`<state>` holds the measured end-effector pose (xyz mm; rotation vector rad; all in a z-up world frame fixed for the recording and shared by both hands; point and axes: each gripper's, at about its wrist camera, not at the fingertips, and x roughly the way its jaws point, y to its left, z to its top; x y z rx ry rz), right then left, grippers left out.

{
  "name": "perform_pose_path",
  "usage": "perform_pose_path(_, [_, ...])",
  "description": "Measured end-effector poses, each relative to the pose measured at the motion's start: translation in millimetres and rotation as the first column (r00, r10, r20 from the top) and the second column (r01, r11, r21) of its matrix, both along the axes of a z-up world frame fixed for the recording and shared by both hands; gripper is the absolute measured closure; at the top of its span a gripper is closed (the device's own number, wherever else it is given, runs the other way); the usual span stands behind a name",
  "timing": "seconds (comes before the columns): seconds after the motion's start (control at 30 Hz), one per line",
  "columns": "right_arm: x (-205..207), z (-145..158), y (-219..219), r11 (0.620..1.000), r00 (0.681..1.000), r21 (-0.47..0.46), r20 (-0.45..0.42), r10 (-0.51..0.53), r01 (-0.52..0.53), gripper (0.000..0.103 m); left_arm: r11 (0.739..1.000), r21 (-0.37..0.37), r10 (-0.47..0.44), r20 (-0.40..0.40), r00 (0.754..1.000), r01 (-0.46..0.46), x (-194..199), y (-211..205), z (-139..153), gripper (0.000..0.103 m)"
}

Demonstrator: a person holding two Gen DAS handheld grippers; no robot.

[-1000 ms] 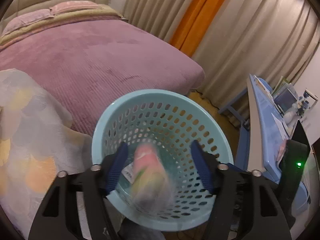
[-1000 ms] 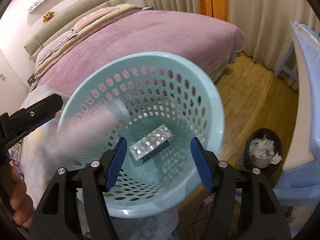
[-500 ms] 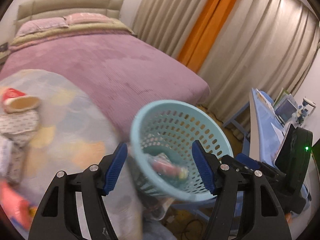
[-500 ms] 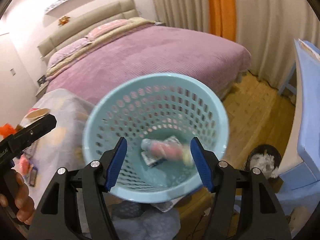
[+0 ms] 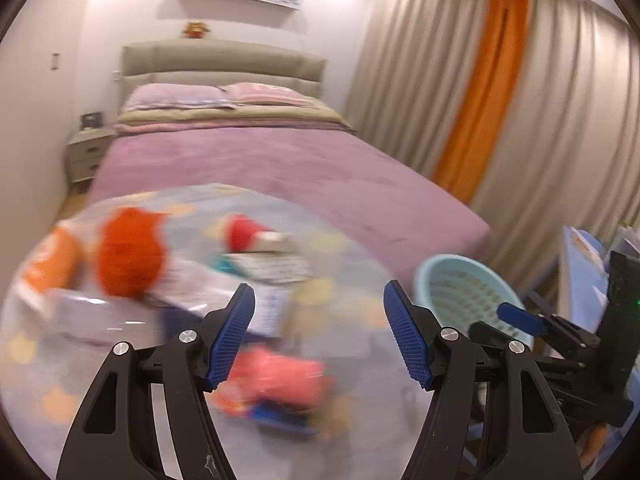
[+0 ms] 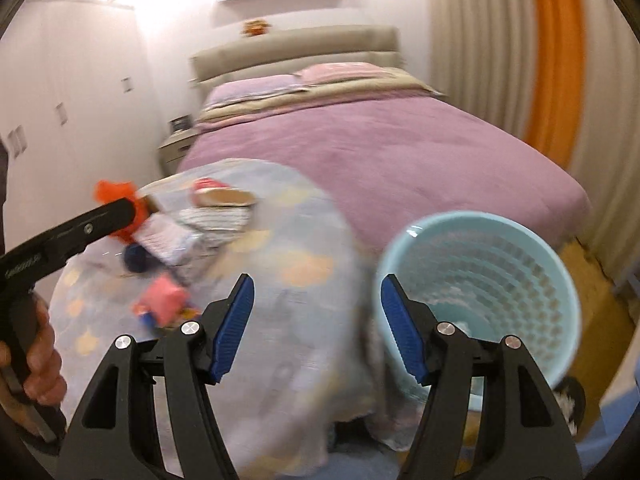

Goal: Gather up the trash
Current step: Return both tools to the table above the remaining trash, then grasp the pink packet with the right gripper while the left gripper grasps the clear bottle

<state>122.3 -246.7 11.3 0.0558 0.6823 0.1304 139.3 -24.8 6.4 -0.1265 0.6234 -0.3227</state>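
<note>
Trash (image 5: 280, 376) lies blurred on the round table (image 5: 48, 360), lower centre of the left view | basket (image 6: 520, 280) now sits lower right, no longer centred between the fingers | left gripper (image 5: 318, 336) has swung over the table, jaws apart, empty | right gripper (image 6: 316, 326) jaws apart, empty, straddling the table edge and basket rim.

Left gripper (image 5: 319, 334): two black plastic arms, each ending in a blue ribbed pad (image 5: 234, 334). A silver round-head screw (image 5: 188, 335) sits at each pad base, with a second screw at 8 o'clock from it on the left arm. Triangular cut-outs lighten both arms.

Right gripper (image 6: 317, 328): identical build, black frame, blue ribbed pads, four silver screws.

In the right wrist view, the left gripper's black pistol-style handle (image 6: 24, 264) carries small white lettering, too blurred to read.
</note>
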Motion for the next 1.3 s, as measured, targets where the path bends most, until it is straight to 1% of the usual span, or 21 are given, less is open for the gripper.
perform_pose_path(0.1, [6.5, -4.2, 30.4, 0.998, 0.998, -0.006, 0.004, 0.070, -0.070, 0.041, 0.997, 0.024, 0.076, -0.005, 0.997, -0.076, -1.0, 41.9, -4.5, 0.038])
perform_pose_path(0.2, [12.6, -11.3, 61.0, 0.991, 0.991, -0.016, -0.005, 0.132, -0.132, 0.041, 0.989, 0.034, 0.147, -0.024, 0.989, -0.146, 6.1, 81.4, -11.0, 0.038])
perform_pose_path(0.4, [25.2, -29.3, 99.1, 0.981, 0.981, -0.049, -0.046, 0.188, -0.190, 0.041, 0.967, 0.085, 0.244, -0.068, 0.967, -0.238, 25.4, 145.7, -28.9, 0.037])
perform_pose_path(0.5, [34.7, -39.3, 112.1, 0.975, 0.976, -0.067, -0.067, 0.208, -0.213, 0.041, 0.964, 0.091, 0.259, -0.092, 0.961, -0.251, 40.1, 166.9, -37.0, 0.037])
perform_pose_path(0.63, [39.9, -49.3, 126.6, 0.964, 0.966, -0.091, -0.090, 0.242, -0.250, 0.041, 0.963, 0.096, 0.261, -0.120, 0.958, -0.250, 54.5, 183.6, -44.9, 0.038])
perform_pose_path(0.77, [40.6, -54.8, 136.0, 0.953, 0.955, -0.098, -0.104, 0.277, -0.287, 0.041, 0.974, 0.092, 0.221, -0.147, 0.964, -0.209, 62.6, 186.5, -51.1, 0.038])
perform_pose_path(0.83, [41.1, -57.6, 140.1, 0.947, 0.949, -0.097, -0.117, 0.294, -0.305, 0.041, 0.979, 0.087, 0.199, -0.176, 0.964, -0.186, 62.6, 189.6, -53.5, 0.038])
perform_pose_path(1.0, [36.7, -62.6, 145.9, 0.936, 0.937, -0.108, -0.139, 0.320, -0.335, 0.041, 0.991, 0.042, 0.137, -0.236, 0.962, -0.130, 49.8, 193.8, -60.2, 0.038])
perform_pose_path(1.03, [36.2, -63.4, 146.8, 0.934, 0.936, -0.110, -0.142, 0.323, -0.339, 0.044, 0.993, 0.030, 0.122, -0.249, 0.961, -0.118, 46.8, 192.7, -61.5, 0.038])
perform_pose_path(1.07, [36.0, -64.1, 147.4, 0.933, 0.935, -0.111, -0.144, 0.326, -0.342, 0.049, 0.995, 0.013, 0.097, -0.268, 0.959, -0.098, 40.7, 193.2, -62.9, 0.038])
perform_pose_path(1.1, [34.4, -64.7, 147.8, 0.932, 0.933, -0.110, -0.146, 0.330, -0.347, 0.052, 0.997, 0.002, 0.080, -0.281, 0.956, -0.082, 36.9, 192.3, -65.4, 0.038])
perform_pose_path(1.13, [34.1, -65.0, 148.0, 0.931, 0.931, -0.107, -0.150, 0.332, -0.349, 0.059, 0.998, -0.015, 0.054, -0.297, 0.953, -0.062, 31.1, 191.6, -67.4, 0.038])
perform_pose_path(1.3, [29.3, -67.3, 148.6, 0.929, 0.929, -0.105, -0.155, 0.337, -0.355, 0.063, 1.000, -0.004, -0.030, -0.317, 0.948, 0.030, 4.9, 176.5, -74.6, 0.036])
